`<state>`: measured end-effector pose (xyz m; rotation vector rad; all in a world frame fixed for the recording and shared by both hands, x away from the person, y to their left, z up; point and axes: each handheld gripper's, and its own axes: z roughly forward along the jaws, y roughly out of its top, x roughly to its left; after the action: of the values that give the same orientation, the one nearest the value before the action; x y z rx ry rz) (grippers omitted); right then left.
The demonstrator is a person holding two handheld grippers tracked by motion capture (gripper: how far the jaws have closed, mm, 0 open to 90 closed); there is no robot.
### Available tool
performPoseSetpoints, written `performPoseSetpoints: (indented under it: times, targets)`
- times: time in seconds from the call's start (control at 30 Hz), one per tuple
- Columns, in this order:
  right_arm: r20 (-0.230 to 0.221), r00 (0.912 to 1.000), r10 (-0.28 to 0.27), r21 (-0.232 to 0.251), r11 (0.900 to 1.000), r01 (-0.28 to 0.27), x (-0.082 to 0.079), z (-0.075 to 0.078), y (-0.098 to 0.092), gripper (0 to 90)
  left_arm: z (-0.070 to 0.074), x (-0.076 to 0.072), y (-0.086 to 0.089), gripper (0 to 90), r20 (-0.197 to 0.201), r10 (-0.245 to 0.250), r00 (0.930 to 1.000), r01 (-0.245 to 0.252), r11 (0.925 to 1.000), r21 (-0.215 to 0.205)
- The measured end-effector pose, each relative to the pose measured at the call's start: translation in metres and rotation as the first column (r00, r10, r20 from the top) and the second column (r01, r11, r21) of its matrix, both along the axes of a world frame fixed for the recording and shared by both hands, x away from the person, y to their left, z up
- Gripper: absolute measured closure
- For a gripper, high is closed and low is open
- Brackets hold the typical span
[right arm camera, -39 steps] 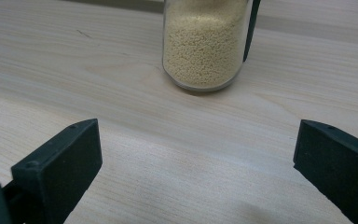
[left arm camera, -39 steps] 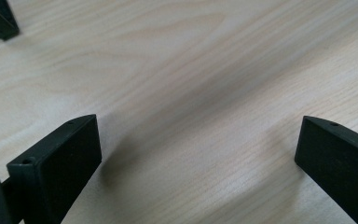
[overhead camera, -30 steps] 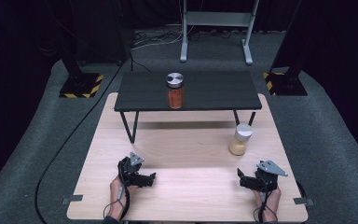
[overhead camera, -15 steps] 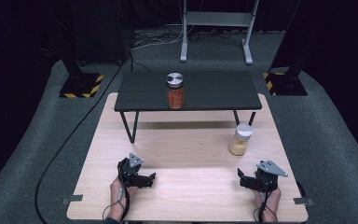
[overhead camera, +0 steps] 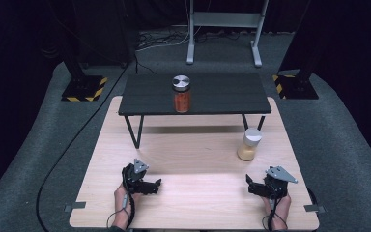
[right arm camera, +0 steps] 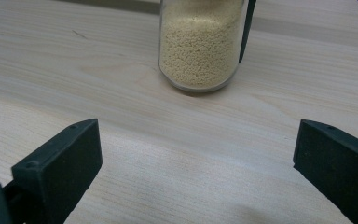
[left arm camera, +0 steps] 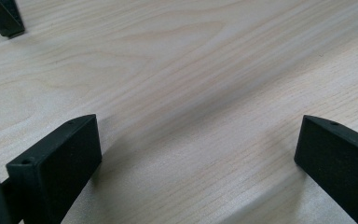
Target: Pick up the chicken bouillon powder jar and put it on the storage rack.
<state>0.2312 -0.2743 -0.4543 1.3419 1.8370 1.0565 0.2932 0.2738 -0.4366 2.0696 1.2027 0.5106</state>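
Pale wood worktop [overhead camera: 193, 150] on grey floor [overhead camera: 348, 140], dark room. Right gripper [right arm camera: 196, 154] view: grain jar [right arm camera: 200, 44], upper centre. Both grippers' fingers spread, empty.

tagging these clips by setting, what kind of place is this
Probably a lab or studio set up for recording manipulation demos: a wooden table ringed by black curtains, dark stands on hazard-striped bases, and a person holding the left gripper and right gripper.
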Motion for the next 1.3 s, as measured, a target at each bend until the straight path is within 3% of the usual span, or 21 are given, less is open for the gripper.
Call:
performPoseSetpoints:
  times: [1.3]
  targets:
    - [-0.03, 0.9995, 0.006, -0.023, 1.0, -0.006, 0.0053, 0.0039, 0.0033, 0.0, -0.0001, -0.0005, -0.0005, 0.2, 0.002, 0.003, 1.0, -0.003, 1.0, -0.001]
